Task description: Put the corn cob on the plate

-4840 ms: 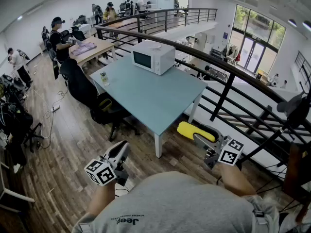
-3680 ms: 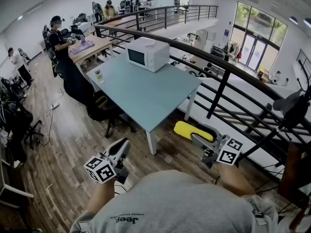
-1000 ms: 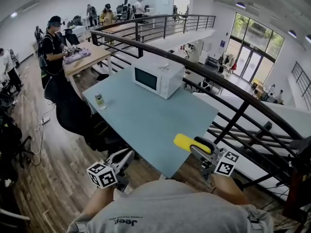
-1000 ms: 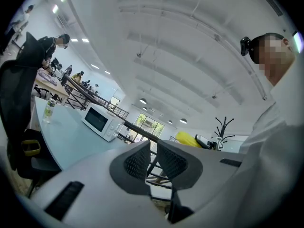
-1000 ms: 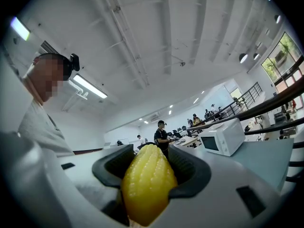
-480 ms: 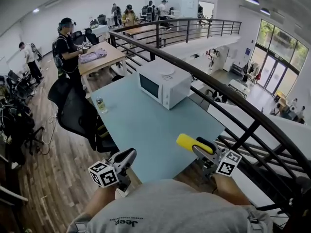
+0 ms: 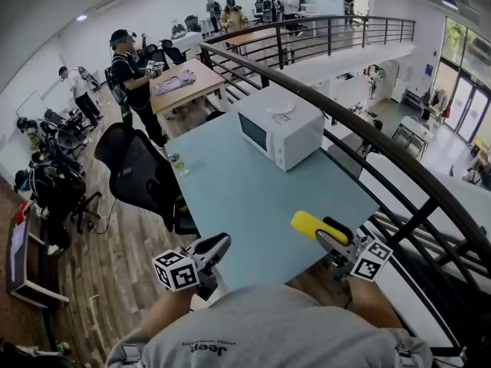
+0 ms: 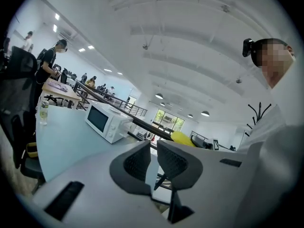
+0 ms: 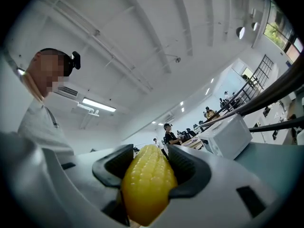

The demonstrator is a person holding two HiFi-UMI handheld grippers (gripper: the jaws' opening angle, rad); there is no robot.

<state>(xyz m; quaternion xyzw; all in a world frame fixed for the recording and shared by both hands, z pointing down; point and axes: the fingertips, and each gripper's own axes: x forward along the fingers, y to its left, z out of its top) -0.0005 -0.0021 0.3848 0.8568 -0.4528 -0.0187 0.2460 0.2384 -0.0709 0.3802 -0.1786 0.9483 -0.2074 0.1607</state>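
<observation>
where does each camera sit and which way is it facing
Head view: on the head, looking down at the table; left gripper, right gripper and shirt show.
Left gripper view: on the left gripper, tilted up across the table; empty jaws, person's torso.
Right gripper view: on the right gripper, tilted up; jaws on the corn, person's shoulder.
Shared: all three show the microwave.

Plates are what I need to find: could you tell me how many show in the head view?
1. The plate lies on top of the microwave, which stands toward the far end of the table. Others could sit on the distant desks, too small to tell.
</observation>
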